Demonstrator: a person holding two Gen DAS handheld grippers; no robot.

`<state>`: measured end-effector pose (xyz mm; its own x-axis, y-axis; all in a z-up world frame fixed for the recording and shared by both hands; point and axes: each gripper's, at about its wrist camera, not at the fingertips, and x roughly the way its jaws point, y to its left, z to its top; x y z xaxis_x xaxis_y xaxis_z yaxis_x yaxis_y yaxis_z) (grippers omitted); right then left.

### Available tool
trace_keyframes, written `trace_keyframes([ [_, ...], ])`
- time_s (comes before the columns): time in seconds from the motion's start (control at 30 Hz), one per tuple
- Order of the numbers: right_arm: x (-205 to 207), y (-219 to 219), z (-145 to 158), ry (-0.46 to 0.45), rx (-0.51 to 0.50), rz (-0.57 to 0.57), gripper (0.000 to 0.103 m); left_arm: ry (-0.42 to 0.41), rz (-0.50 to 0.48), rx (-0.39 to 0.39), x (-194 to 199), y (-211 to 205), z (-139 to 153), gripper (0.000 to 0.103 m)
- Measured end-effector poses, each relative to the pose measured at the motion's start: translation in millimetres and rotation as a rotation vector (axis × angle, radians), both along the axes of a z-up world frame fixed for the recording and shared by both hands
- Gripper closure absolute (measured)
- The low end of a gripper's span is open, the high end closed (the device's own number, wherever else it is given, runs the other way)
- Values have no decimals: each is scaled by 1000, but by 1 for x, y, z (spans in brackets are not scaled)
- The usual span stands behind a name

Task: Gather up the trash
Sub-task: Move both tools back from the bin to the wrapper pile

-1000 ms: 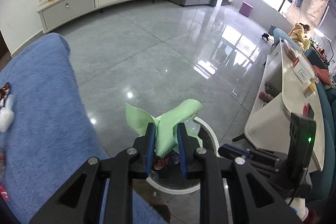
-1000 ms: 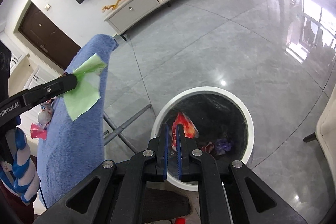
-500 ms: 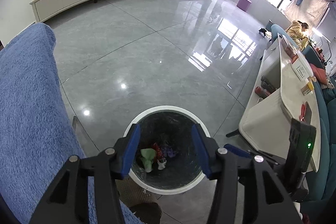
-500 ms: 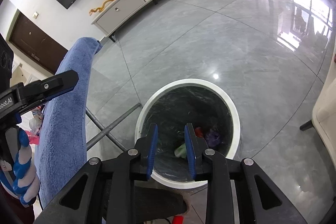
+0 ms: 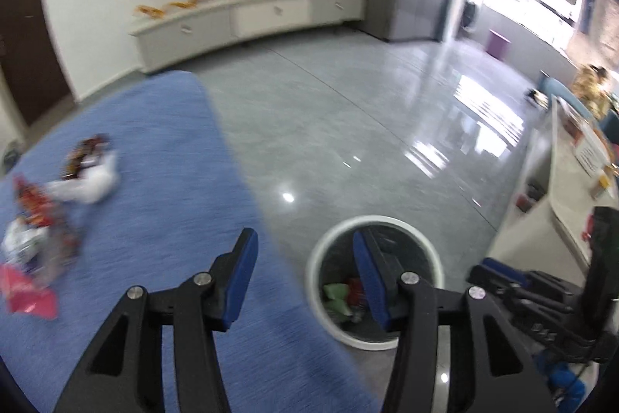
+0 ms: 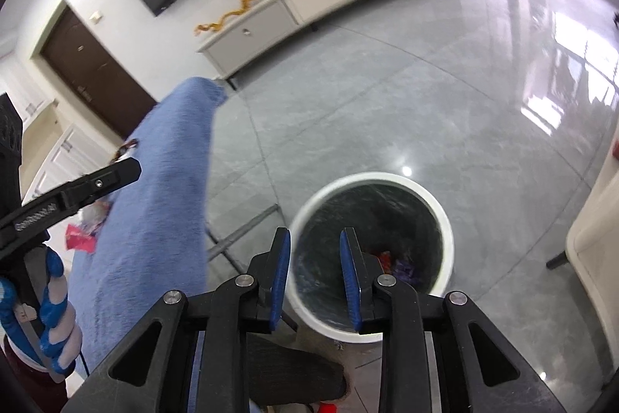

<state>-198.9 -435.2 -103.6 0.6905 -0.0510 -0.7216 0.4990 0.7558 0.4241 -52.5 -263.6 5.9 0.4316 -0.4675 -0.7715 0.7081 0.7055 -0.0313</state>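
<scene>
A white-rimmed trash bin [image 5: 425,250] [image 6: 445,215] stands on the grey floor with green and red wrappers [image 5: 336,293] inside. My left gripper [image 5: 305,243] is open and empty, between the blue-cloth table [image 5: 154,204] and the bin. Several wrappers lie on the cloth at the left: a white one [image 5: 93,181], a red-orange one [image 5: 35,204] and a pink one [image 5: 27,297]. My right gripper [image 6: 315,239] is open and empty above the bin's left rim. The left gripper [image 6: 116,177] also shows at the left of the right wrist view, over the cloth [image 6: 166,200].
A low white TV cabinet [image 5: 247,18] [image 6: 309,7] runs along the far wall. A white table [image 5: 572,188] with small items stands at the right. A metal table leg [image 6: 240,231] shows beside the bin. Glossy grey floor lies beyond the bin.
The left gripper let go of the green wrapper, which now lies in the bin, then swung left toward the table. The right gripper opened wider and stays over the bin.
</scene>
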Motion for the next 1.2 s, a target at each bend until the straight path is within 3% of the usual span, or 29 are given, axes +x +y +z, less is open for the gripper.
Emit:
trace_keyframes([
  [0.17,8,33,30,-44,-60,75,70,-87,114,-10,-5,60,16,39],
  [0.4,22,81,62,-91,-119,175,69,-159,203,-54,-16,124,36,39],
  [0.63,35,124,88,-121,-202,252,64,-219,236,-92,-22,153,49,39],
  [1.2,65,179,101,-78,-269,370,62,-200,329,-148,-6,209,39,39],
])
